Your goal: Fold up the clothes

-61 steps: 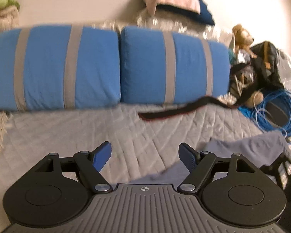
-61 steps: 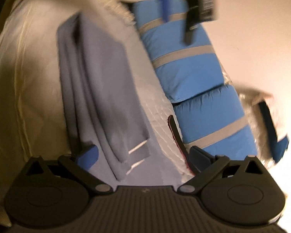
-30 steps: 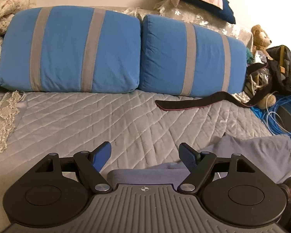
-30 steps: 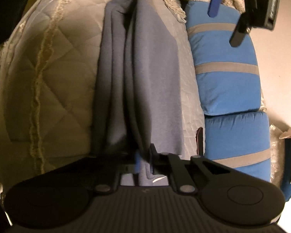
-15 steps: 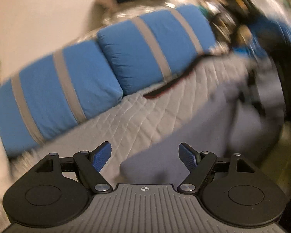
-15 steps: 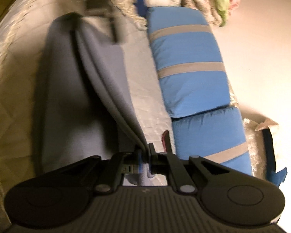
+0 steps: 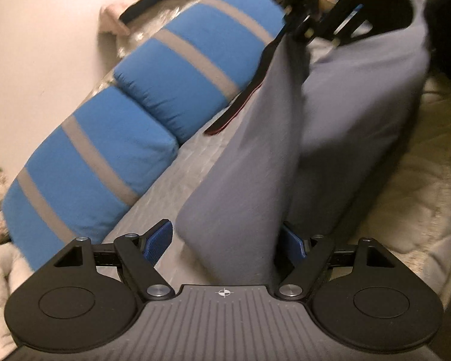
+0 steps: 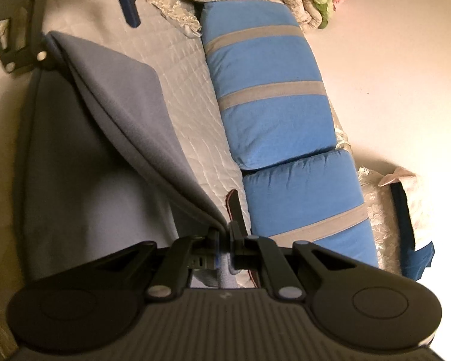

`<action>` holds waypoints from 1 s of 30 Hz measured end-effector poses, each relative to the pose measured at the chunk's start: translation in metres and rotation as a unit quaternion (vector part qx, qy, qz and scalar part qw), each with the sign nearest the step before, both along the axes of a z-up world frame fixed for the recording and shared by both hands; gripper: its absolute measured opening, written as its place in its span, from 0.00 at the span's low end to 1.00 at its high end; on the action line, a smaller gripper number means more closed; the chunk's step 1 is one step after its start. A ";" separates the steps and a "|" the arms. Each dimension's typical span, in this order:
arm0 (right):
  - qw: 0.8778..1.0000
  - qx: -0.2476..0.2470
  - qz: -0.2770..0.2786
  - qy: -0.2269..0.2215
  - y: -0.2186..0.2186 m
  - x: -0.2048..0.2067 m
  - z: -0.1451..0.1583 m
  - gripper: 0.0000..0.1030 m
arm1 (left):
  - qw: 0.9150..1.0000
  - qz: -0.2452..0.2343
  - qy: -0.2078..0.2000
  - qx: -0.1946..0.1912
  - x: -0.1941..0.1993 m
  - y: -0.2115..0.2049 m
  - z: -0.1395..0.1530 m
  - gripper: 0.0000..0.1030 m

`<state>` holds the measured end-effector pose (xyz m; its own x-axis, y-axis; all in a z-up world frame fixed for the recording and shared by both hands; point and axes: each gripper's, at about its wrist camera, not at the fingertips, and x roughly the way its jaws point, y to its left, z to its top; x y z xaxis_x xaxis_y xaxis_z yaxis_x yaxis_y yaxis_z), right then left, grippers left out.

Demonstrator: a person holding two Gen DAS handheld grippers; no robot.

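Right wrist view: our right gripper (image 8: 224, 242) pinches the grey-blue garment (image 8: 111, 114), soft and limp, lifted off the quilted bed (image 8: 192, 96); our left gripper (image 7: 228, 242), spread, straddles its far fold, the next hold.

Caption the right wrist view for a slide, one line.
Right gripper shut on the grey garment's edge, lifting it over the quilted bed beside blue striped pillows.
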<state>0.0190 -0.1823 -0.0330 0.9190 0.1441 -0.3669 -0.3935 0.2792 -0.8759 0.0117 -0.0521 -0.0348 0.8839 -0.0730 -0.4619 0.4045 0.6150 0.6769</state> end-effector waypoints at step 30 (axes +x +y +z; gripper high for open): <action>0.981 -0.118 -0.008 0.151 -0.054 -0.015 -0.051 0.19 | 0.979 -0.004 -0.005 0.202 0.010 -0.020 -0.019 0.75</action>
